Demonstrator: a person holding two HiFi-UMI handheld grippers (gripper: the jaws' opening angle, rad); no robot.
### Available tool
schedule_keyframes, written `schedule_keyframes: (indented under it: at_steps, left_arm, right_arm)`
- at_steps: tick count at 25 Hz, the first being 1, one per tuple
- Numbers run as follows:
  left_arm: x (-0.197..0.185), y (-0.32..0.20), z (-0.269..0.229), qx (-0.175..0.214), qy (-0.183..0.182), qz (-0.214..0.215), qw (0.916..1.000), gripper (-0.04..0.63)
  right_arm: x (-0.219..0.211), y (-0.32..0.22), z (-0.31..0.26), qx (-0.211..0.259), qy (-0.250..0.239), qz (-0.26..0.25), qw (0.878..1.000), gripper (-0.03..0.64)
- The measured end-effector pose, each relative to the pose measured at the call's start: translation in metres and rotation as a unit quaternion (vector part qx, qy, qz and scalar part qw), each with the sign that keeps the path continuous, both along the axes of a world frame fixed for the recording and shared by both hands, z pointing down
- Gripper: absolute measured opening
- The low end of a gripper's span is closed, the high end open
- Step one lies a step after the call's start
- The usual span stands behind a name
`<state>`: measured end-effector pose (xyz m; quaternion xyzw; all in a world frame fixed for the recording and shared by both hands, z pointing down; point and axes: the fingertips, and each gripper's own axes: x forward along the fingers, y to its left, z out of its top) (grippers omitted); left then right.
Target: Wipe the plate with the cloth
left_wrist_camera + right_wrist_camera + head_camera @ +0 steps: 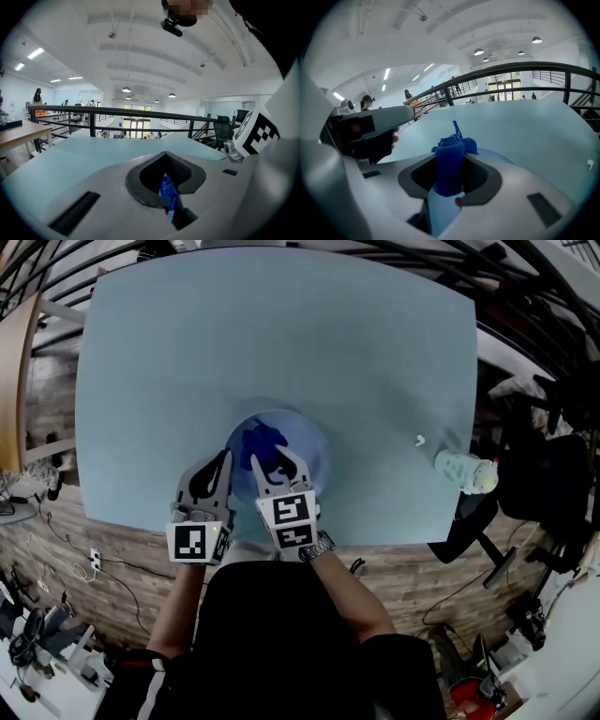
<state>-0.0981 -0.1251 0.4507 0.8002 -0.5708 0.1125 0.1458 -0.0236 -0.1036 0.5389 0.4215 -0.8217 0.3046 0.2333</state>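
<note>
**Cloth in our right jaws, bare plate ahead and to the right**

Nearest us, our right gripper (450, 180) is clamped on the blue cloth (450, 159). Its jaws stand only as far apart as the folded wad is thick. The wad runs lengthwise along them, and its bunched end pokes out past the tips. Between the jaws, under the wad, we see the pale blue of the plate (307, 444). So the cloth sits over the near part of the plate, and we judge it touches there or nearly so.

Just to the left, our left gripper (223, 465) sits at the plate's near-left rim. Its own view shows the jaws drawn almost together on a thin blue edge. We take this for the plate's rim, pinched to steady it, though a fold of cloth could look the same.

The wipe turns on one relation. From the right jaws, the uncovered plate lies forward and a little to the right, away from us, while the left gripper takes up the left side. We judge the right hand should carry the stroke outward along the cloth's long axis, then sweep round towards the right rim. The left hand would only hold.

Beyond the plate the table (281, 334) stretches away, and a bottle (464, 472) lies well apart near its right edge.
</note>
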Motion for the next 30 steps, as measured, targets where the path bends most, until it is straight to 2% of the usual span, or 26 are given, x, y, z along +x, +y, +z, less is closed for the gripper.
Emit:
schedule_keyframes:
  at_steps: [5, 17, 22, 30]
  left_arm:
    - [-0.003, -0.006, 0.002, 0.005, 0.002, -0.006, 1.0, 0.0]
    - [-0.01, -0.013, 0.014, -0.015, 0.002, -0.017, 0.9998, 0.0]
    - [-0.011, -0.011, 0.022, -0.015, -0.007, -0.007, 0.9998, 0.0]
    - [-0.01, -0.01, 0.025, -0.019, -0.001, -0.01, 0.9998, 0.0]
  right_arm:
    - [-0.011, -0.002, 0.019, -0.025, 0.01, -0.018, 0.999, 0.12]
    - [-0.029, -0.008, 0.051, -0.075, 0.026, -0.037, 0.996, 0.12]
    - [-0.026, -0.014, 0.058, -0.082, 0.029, -0.027, 0.996, 0.12]
    - [-0.016, -0.019, 0.064, -0.088, 0.034, -0.006, 0.996, 0.12]
